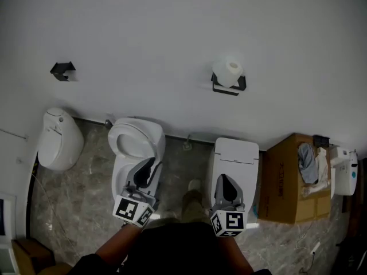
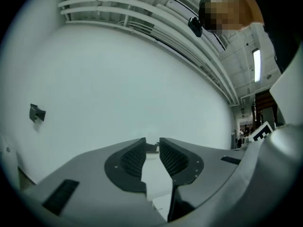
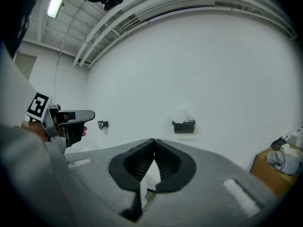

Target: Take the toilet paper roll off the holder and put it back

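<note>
A white toilet paper roll (image 1: 232, 70) sits on a black holder (image 1: 228, 86) on the white wall, upper right of centre. The right gripper view shows the same roll (image 3: 182, 113) and holder (image 3: 183, 126) far ahead, just right of the jaw line. My left gripper (image 1: 148, 166) hangs low over an open toilet, well short of the wall. Its jaws (image 2: 152, 144) stand narrowly apart with nothing between them. My right gripper (image 1: 225, 180) hovers over a closed toilet, below the roll. Its fingertips (image 3: 154, 141) meet, empty.
A second, empty black holder (image 1: 63, 70) is on the wall at the left. Below stand a white floor fixture (image 1: 59, 139), an open toilet (image 1: 136, 139) and a closed toilet (image 1: 236, 156). A cardboard box (image 1: 287, 179) with cloth on it stands at the right.
</note>
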`<act>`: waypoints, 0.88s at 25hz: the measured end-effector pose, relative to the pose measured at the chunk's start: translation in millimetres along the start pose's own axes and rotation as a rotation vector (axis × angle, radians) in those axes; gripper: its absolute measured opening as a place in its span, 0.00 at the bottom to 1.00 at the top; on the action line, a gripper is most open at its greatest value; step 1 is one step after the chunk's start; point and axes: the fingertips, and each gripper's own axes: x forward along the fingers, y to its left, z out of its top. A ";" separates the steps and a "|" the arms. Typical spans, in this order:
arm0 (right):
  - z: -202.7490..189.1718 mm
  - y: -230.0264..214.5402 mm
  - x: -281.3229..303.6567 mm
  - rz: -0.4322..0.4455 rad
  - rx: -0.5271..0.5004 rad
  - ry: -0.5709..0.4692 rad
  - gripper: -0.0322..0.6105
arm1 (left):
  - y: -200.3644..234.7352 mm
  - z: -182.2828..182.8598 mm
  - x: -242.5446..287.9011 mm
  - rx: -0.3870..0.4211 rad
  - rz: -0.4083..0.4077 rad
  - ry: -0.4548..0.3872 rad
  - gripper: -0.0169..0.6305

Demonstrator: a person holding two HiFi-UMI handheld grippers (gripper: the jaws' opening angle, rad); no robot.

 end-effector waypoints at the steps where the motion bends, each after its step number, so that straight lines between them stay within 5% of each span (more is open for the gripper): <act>1: -3.8 10.1 -9.5 0.008 -0.008 0.009 0.05 | -3.7 -6.7 -16.1 -0.008 0.001 0.017 0.14; 8: -14.1 38.9 -54.4 0.024 -0.084 0.048 0.05 | -18.0 -38.3 -83.5 -0.060 -0.005 0.084 0.05; 22: -10.2 -14.7 -106.7 -0.014 -0.060 -0.002 0.05 | -98.7 -43.4 -74.2 -0.002 -0.045 0.099 0.05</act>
